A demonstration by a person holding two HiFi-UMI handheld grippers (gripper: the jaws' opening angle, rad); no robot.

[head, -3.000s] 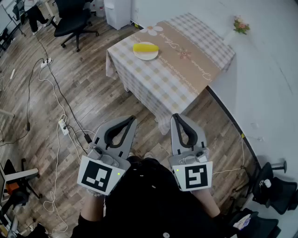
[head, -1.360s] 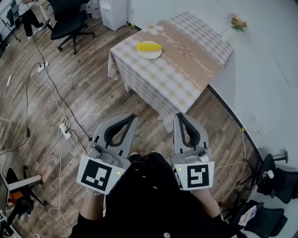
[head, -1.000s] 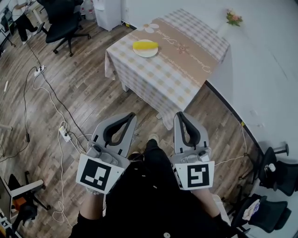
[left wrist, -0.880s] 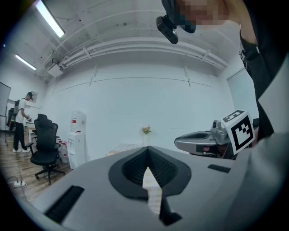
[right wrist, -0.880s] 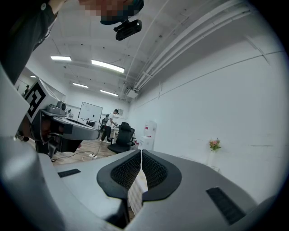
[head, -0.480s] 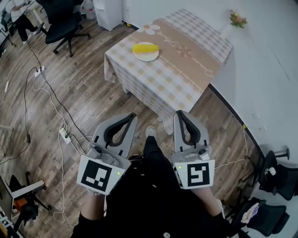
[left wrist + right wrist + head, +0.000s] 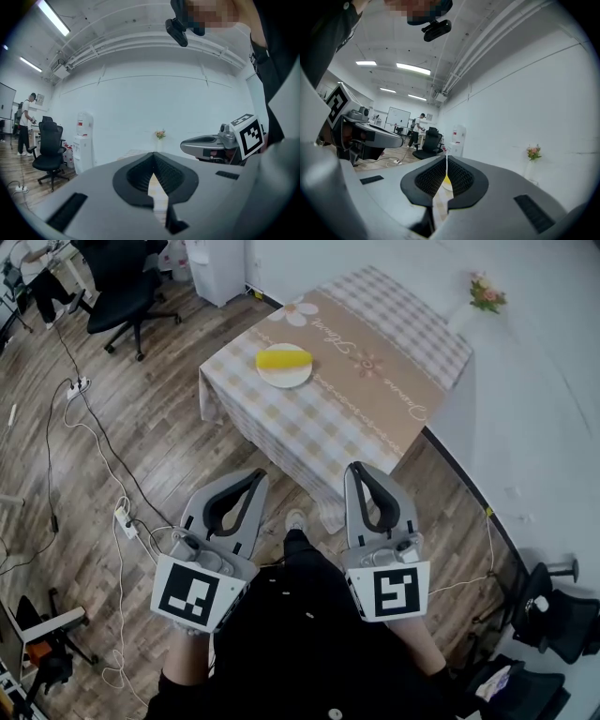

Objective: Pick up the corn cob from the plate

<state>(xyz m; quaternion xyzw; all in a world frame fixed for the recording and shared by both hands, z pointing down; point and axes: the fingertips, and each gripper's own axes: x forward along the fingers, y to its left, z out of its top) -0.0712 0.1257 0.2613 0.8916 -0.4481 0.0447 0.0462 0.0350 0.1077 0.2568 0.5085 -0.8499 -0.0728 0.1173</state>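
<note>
The corn cob [image 7: 284,358] lies on its side on a small white plate [image 7: 286,380]. The plate sits near the left edge of a table [image 7: 281,427], which is covered with a checked tablecloth [image 7: 319,432]. A tan runner [image 7: 375,367] with printed daisies crosses the cloth just right of the plate. A vase of flowers [image 7: 487,293] stands at the table's far corner, against the white wall [image 7: 553,427].

Both grippers are held low in front of the person, well short of the table. The left gripper [image 7: 255,475] has its fingers [image 7: 173,176] pressed together with nothing between them. The right gripper [image 7: 358,469] likewise has its fingers [image 7: 461,180] closed on nothing. A sliver of the yellow cob shows far off through the slit between the right gripper's fingers.

Bare wooden floor [image 7: 178,446] lies between the grippers and the table, and the tablecloth's near corner hangs down towards them. The person's shoe [image 7: 295,519] shows between the two grippers. Off to the left, cables [image 7: 108,427] trail across the floor from a power strip [image 7: 77,385] to another beside the left gripper. Beyond the table's far left side stand a black office chair [image 7: 122,287] and a white water dispenser [image 7: 217,263], with another person [image 7: 42,277] in the far corner. None of these lies on the straight line to the plate.
</note>
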